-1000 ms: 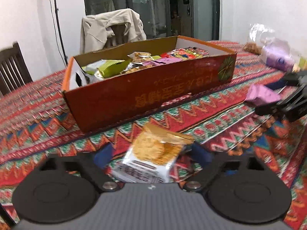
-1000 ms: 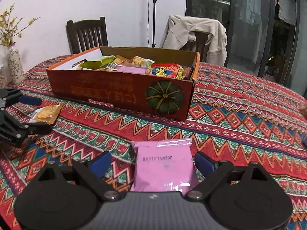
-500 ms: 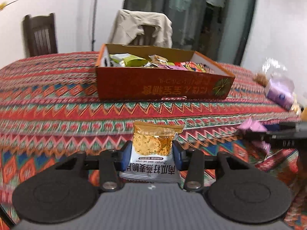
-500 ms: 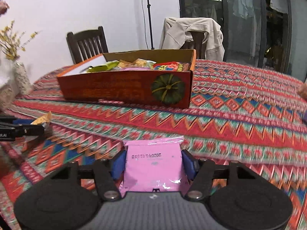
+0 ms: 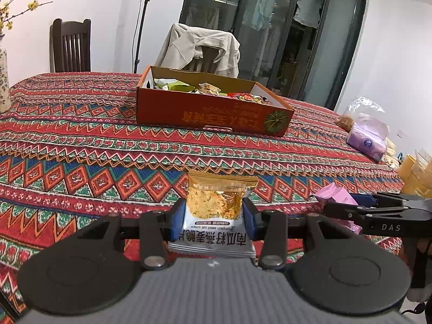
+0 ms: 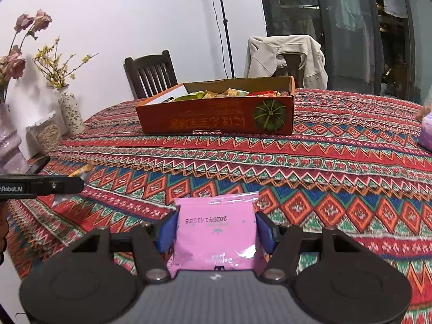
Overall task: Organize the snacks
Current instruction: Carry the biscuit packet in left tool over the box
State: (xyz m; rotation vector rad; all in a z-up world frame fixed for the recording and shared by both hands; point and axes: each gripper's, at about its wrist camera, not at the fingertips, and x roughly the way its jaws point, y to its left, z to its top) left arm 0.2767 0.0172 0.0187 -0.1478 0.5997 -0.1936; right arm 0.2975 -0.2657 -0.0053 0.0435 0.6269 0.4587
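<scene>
My left gripper (image 5: 213,220) is shut on an orange and white oat crisp packet (image 5: 217,210), held above the patterned tablecloth. My right gripper (image 6: 216,229) is shut on a pink snack packet (image 6: 216,235), also held above the cloth; that packet shows at the right of the left wrist view (image 5: 334,197). The red cardboard snack box (image 5: 210,113) stands open across the table, holding several snacks; it also shows in the right wrist view (image 6: 216,118). The left gripper's side shows at the left of the right wrist view (image 6: 40,185).
Two vases with flowers (image 6: 70,110) and a clear jar (image 6: 46,132) stand at the table's left edge. A purple tissue pack (image 5: 367,140) in a plastic bag lies at the right. Chairs (image 5: 70,46) stand behind the table, one draped with a jacket (image 5: 199,48).
Both grippers closed on their packets and lifted them off the cloth, drawing back from the box, which now looks farther away.
</scene>
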